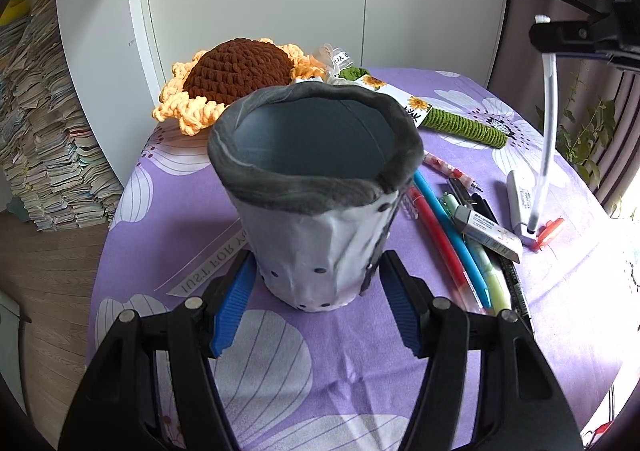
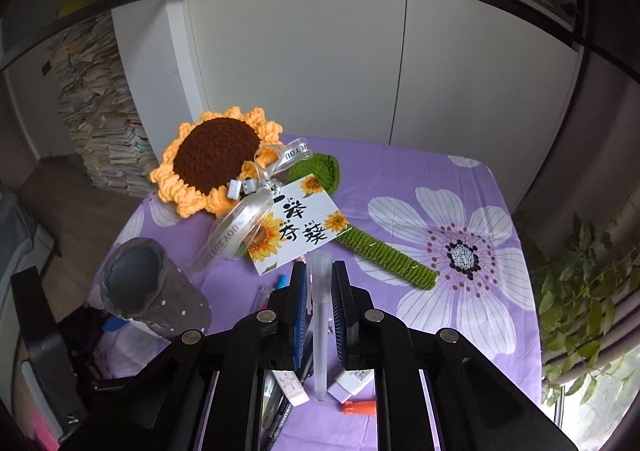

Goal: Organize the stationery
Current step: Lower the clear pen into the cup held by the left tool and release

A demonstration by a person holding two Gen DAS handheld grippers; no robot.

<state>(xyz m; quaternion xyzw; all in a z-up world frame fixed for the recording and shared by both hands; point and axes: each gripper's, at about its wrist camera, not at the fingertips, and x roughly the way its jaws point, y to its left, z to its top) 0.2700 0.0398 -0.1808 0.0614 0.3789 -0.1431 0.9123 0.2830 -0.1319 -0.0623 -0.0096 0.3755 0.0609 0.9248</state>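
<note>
Translucent white pen (image 1: 546, 123) clamped in right gripper (image 2: 320, 283), lifted; left gripper (image 1: 316, 283) grips grey felt pen holder (image 1: 316, 187). Next: lower pen into holder.

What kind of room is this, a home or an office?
Most likely a home study: a floral purple tablecloth, a tall stack of books on the floor, white cabinet doors, and a crocheted sunflower lying as decoration.

The left gripper (image 1: 316, 283) points slantwise down, its jaws pressed against the sides of a pen holder (image 1: 316, 187). The right gripper (image 2: 320, 291) is clamped on a clear pen (image 2: 320, 331).
</note>
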